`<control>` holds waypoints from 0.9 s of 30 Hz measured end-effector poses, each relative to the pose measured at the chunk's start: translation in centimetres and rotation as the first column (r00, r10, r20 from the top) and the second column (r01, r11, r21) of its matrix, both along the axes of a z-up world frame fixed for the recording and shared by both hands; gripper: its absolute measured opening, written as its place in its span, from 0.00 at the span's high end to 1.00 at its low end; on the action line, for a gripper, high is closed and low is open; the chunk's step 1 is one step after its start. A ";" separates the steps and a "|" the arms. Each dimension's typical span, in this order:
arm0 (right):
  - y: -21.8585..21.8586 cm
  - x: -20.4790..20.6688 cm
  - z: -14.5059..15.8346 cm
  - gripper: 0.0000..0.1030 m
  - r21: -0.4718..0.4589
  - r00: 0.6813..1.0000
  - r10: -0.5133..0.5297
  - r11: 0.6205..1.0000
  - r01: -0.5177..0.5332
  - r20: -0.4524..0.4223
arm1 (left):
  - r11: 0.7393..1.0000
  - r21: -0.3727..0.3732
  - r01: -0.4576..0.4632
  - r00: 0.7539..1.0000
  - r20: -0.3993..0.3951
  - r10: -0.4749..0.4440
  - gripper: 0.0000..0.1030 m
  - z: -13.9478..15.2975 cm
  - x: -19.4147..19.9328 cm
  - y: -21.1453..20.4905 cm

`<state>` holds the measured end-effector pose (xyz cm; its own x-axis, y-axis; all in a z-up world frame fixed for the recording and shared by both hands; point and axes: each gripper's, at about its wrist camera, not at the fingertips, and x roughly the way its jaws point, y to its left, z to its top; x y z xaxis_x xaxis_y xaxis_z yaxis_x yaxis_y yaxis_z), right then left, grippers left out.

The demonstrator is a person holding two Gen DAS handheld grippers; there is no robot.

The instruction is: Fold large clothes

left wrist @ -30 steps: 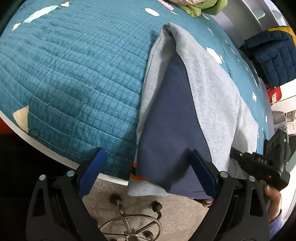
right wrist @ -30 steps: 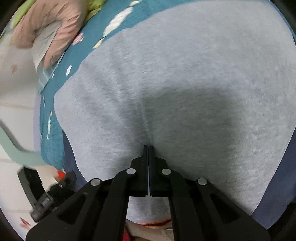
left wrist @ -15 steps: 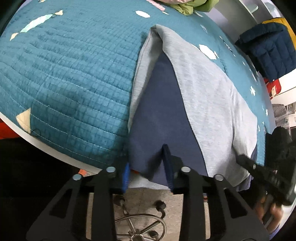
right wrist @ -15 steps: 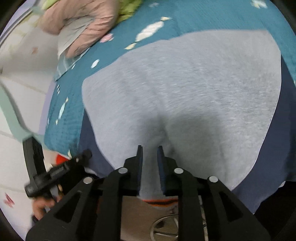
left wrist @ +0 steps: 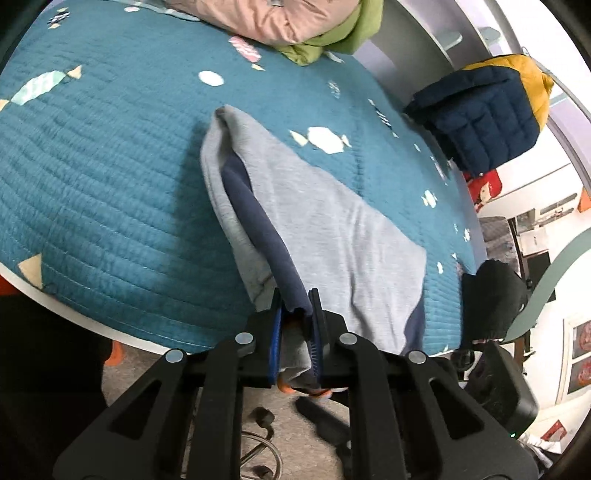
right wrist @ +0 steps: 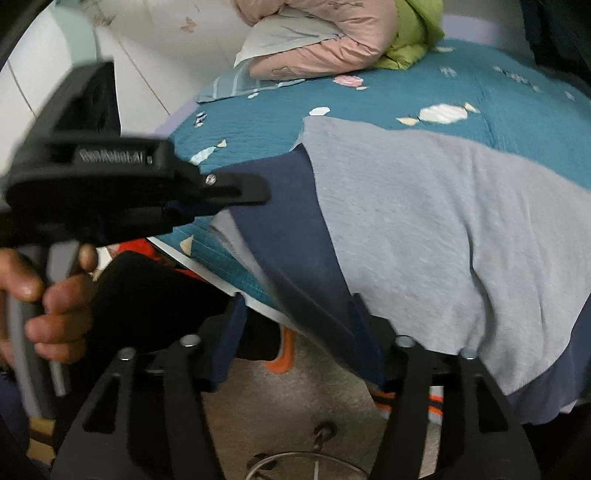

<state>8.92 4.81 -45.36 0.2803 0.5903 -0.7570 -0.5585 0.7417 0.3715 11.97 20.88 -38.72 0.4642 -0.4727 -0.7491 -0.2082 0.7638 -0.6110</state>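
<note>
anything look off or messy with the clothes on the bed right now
The grey and navy sweatshirt overhangs the near edge of the teal quilted bedspread, its orange-striped hem dangling. Pink and green garments lie heaped at the far side.

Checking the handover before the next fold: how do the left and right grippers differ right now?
The left gripper is shut on the navy-and-grey garment, its jaws having just closed; the right gripper stands open, its jaws having just parted. The left pinches bunched hem; the right has navy cloth between its jaws, unpressed. Both are black with blue pads, at the bed's near edge.
</note>
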 end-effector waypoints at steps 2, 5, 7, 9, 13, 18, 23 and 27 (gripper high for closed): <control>0.8 0.4 -0.1 0.44 -0.008 1.000 -0.003 1.000 0.003 0.025 | 1.000 -0.014 0.006 1.000 0.001 -0.006 0.88 0.5 0.4 -0.5; 2.2 1.4 -0.5 0.44 -0.052 0.998 -0.022 0.998 0.025 0.063 | 1.000 -0.014 0.022 1.000 0.002 -0.022 0.87 0.6 0.6 -1.0; 3.2 2.0 -0.4 0.44 -0.070 0.996 -0.032 0.997 0.038 0.081 | 0.999 -0.025 0.024 1.000 -0.001 -0.024 0.87 0.6 0.9 -0.9; 4.2 2.4 -0.2 0.47 -0.060 0.994 -0.028 0.998 0.034 0.105 | 0.999 -0.039 0.026 1.000 0.002 -0.026 0.89 0.7 1.1 -0.9; 3.0 4.2 -0.4 0.90 -0.034 0.993 -0.099 0.994 0.101 0.072 | 0.998 -0.056 0.035 0.999 0.018 -0.034 0.89 1.3 1.3 -0.9; -3.3 6.0 1.3 0.91 0.122 0.965 -0.258 0.957 0.262 -0.044 | 0.977 -0.178 0.117 0.971 0.226 -0.076 0.46 5.6 1.4 -2.4; -11.9 6.5 3.9 0.91 0.267 0.903 -0.403 0.863 0.429 -0.147 | 0.984 -0.149 0.097 0.953 0.300 -0.049 0.25 7.2 2.2 -3.5; -20.1 5.7 4.1 0.91 0.284 0.806 -0.551 0.754 0.592 -0.217 | 0.986 0.044 0.161 0.981 0.099 -0.165 0.25 2.9 5.1 -8.0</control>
<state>14.63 -15.32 -41.29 0.5700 0.5613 -0.6001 -0.0086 0.7343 0.6787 17.07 12.85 -35.85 0.4579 -0.5222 -0.7195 -0.0170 0.8040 -0.5943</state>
